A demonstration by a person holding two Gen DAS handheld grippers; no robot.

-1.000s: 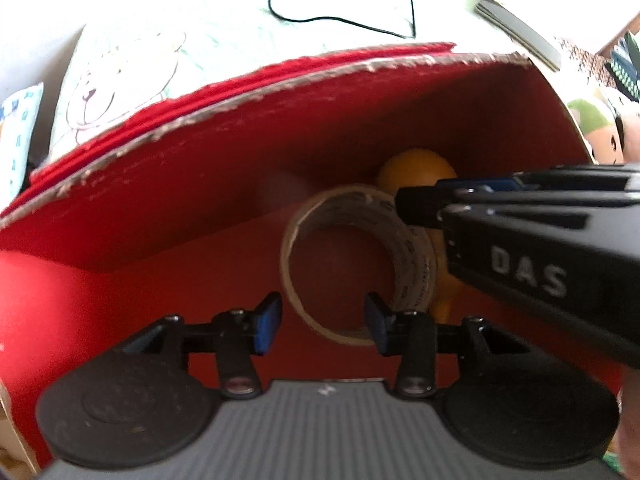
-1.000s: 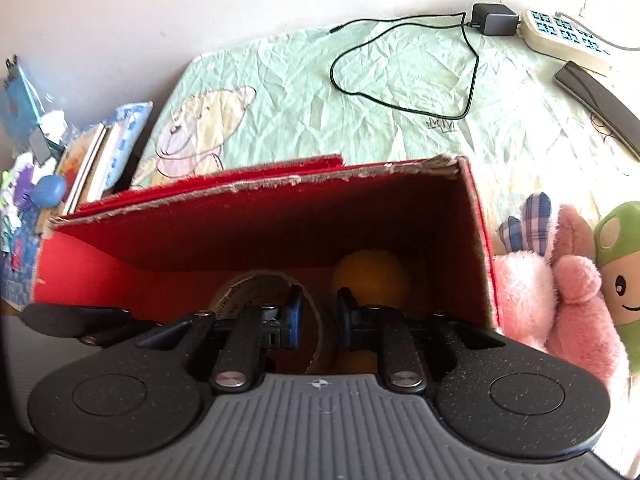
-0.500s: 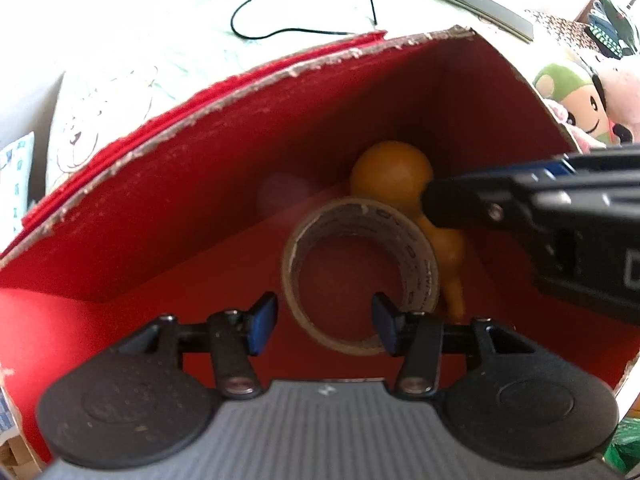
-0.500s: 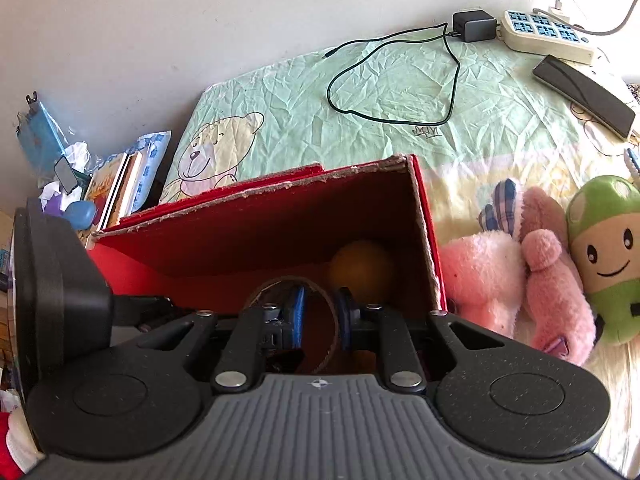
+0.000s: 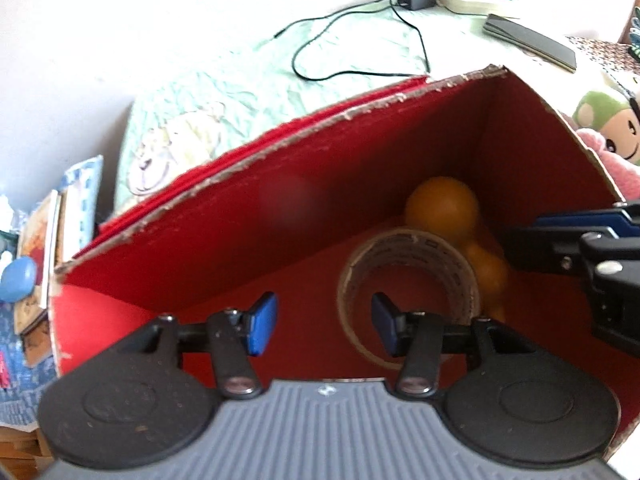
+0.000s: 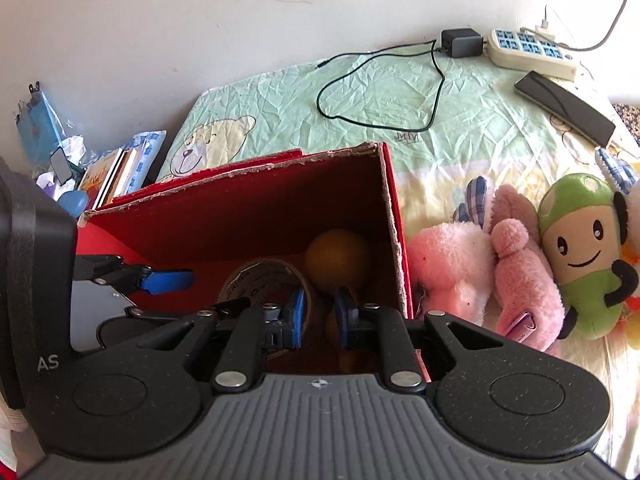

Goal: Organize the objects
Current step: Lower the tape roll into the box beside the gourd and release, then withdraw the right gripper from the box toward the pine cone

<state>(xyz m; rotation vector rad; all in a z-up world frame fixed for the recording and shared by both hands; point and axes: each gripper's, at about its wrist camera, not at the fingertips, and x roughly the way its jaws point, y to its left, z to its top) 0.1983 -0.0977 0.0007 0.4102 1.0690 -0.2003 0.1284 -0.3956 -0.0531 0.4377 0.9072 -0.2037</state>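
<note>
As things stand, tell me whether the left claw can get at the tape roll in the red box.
Probably yes: the left claw hangs open and empty over the red box, the tape roll just beyond its fingertips, nothing between.

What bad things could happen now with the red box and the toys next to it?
1. The right gripper is closing with nothing between its jaws, low in the red box; it might bump the tape roll or the orange toy.
2. The pink plush leans against the box wall, so a nudged box could topple it.
3. Both grippers crowd one corner; the left gripper could knock the right.
</note>
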